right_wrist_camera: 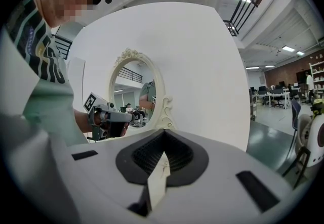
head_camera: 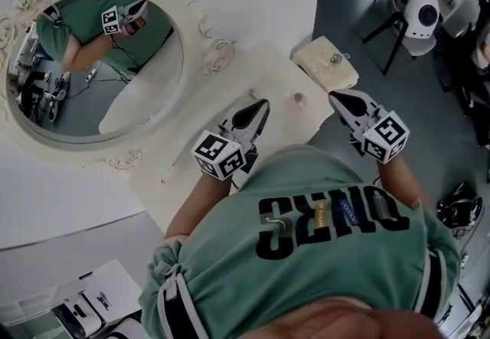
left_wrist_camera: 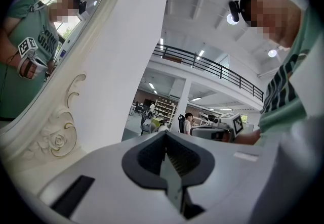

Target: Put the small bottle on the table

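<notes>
Head view, items listed left to right:

1. Oval mirror (head_camera: 99, 62) in an ornate cream frame, set against a white wall. It reflected a green-shirted torso and a gripper.
2. Cream table (head_camera: 184, 169), running from below the mirror toward the upper right.
3. Left gripper (head_camera: 260, 109), held over the table with its tips pointing up-frame. Its marker cube (head_camera: 217, 154) sat nearest the person. The left gripper view showed the jaws pressed together with nothing between them.
4. Small bottle (head_camera: 297, 100), pinkish. It stood on the tabletop between the two gripper tips and was touched by neither.
5. Cream box (head_camera: 325, 62) with a small knob on top, at the table's far end, just beyond the bottle.
6. Right gripper (head_camera: 338, 98), level with the left one and just right of the bottle, at the table's right edge. The right gripper view showed its jaws closed tip to tip and empty, and the left gripper showed across from it in front of the mirror.
7. Green shirt (head_camera: 321, 253) with dark lettering, filling the lower frame.
8. White rounded machine (head_camera: 421, 14) on the grey floor, far upper right, well apart from the table
</notes>
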The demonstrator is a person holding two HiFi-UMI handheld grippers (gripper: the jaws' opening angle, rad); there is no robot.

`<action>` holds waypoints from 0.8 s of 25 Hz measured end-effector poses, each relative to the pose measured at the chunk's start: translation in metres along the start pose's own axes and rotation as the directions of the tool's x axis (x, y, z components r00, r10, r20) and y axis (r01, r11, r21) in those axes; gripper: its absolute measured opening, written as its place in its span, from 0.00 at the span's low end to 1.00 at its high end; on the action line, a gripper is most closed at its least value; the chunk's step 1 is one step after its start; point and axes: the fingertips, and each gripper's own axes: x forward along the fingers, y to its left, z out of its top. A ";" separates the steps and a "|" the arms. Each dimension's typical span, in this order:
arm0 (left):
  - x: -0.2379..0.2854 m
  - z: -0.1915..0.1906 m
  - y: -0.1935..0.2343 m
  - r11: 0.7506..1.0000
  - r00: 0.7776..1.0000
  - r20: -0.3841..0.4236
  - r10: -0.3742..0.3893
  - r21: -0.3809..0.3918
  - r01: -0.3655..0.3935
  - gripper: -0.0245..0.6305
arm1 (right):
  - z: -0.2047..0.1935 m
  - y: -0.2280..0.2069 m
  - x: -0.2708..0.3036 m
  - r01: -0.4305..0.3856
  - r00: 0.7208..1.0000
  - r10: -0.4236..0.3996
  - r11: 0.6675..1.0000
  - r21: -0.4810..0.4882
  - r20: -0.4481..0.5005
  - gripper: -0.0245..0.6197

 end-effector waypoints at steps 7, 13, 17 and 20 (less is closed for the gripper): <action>0.002 -0.002 -0.001 1.000 1.000 -0.006 -0.003 -0.002 0.003 0.05 | -0.005 -0.002 -0.005 0.009 1.000 -0.009 1.000 0.009 -0.008 0.03; 0.003 -0.002 -0.001 1.000 1.000 -0.006 -0.004 -0.006 0.004 0.05 | -0.004 0.000 -0.004 -0.006 1.000 0.006 1.000 -0.008 -0.011 0.03; 0.004 -0.003 -0.001 1.000 1.000 -0.007 -0.007 -0.006 0.007 0.05 | -0.005 0.000 -0.004 -0.010 1.000 0.010 1.000 -0.016 -0.018 0.03; 0.003 -0.003 -0.001 1.000 1.000 -0.008 -0.007 -0.007 0.007 0.05 | -0.005 0.001 -0.004 -0.012 1.000 0.012 1.000 -0.018 -0.020 0.03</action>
